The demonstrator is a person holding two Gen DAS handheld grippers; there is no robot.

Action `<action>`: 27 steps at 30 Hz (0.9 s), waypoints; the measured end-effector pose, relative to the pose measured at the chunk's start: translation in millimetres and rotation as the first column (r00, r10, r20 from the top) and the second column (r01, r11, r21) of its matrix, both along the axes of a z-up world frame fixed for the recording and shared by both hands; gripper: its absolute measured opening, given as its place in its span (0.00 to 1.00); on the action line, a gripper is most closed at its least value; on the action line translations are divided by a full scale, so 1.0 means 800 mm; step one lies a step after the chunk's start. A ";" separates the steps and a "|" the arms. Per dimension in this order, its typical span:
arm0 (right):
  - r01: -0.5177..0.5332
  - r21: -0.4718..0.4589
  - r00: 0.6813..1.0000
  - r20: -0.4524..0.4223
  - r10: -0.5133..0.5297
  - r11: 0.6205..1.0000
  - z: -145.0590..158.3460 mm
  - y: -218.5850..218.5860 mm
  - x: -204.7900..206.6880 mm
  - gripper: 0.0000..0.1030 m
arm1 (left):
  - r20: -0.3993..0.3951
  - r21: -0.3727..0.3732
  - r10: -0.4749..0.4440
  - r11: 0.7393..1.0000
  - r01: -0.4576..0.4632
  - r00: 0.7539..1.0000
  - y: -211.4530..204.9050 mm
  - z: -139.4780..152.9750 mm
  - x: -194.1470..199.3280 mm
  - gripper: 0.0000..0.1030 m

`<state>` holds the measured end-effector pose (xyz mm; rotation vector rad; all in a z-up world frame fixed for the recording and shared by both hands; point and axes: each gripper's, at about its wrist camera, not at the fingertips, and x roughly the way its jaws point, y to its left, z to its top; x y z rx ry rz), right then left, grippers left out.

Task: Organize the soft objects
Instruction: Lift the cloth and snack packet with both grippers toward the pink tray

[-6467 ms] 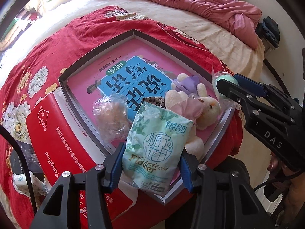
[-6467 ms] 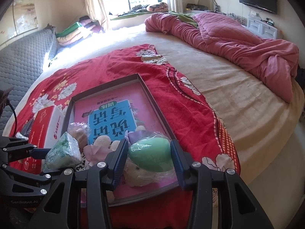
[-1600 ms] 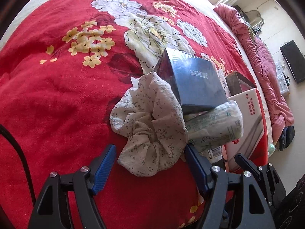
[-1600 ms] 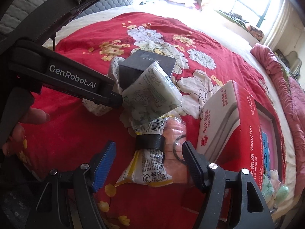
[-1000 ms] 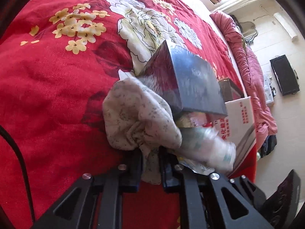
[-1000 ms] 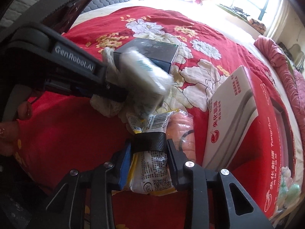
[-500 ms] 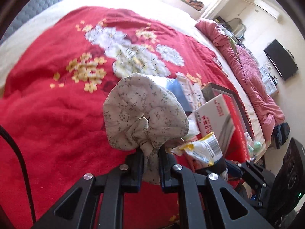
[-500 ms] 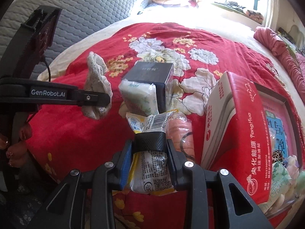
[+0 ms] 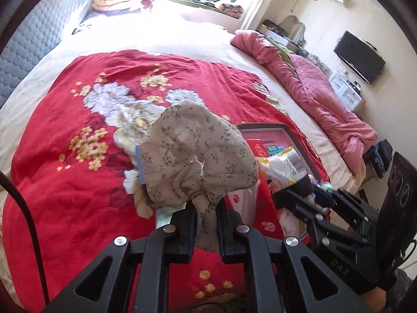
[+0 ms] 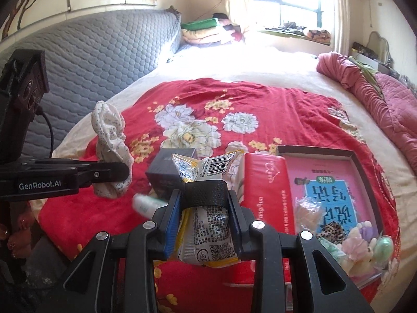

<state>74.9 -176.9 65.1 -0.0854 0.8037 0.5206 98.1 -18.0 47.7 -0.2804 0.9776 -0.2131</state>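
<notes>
My left gripper (image 9: 206,208) is shut on a cream floral scrunchie (image 9: 198,156) and holds it up above the red flowered blanket; the scrunchie also shows in the right wrist view (image 10: 109,140). My right gripper (image 10: 204,200) is shut on a yellow and white snack packet (image 10: 206,224) wrapped by a black band, lifted above the bed; the packet also shows in the left wrist view (image 9: 281,161). A grey-framed tray (image 10: 362,167) at the right holds a pink and blue book, plush toys (image 10: 357,250) and a green egg-shaped toy (image 10: 384,245).
A dark box (image 10: 169,172) and a pale green tissue pack (image 10: 146,204) lie on the red blanket (image 10: 203,99). A red carton (image 10: 265,182) stands beside the tray. A pink quilt (image 9: 312,91) is bunched at the far right. A grey headboard (image 10: 91,57) is at the left.
Both grippers have risen and tilted up toward the room. The scrunchie and the snack packet came up off the blanket with them. The tissue pack dropped back beside the dark box.
</notes>
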 end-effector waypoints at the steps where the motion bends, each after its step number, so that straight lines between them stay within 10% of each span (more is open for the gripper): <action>1: 0.018 0.004 1.000 0.006 -0.018 1.000 0.005 -0.010 0.001 0.34 | 0.003 -0.001 -0.012 1.000 0.012 1.000 -0.008 0.004 0.000 0.13; 27: 0.334 0.125 0.938 0.054 -0.343 0.934 0.049 -0.220 0.011 0.34 | 0.061 0.117 -0.306 0.947 0.298 0.950 -0.213 0.060 0.029 0.13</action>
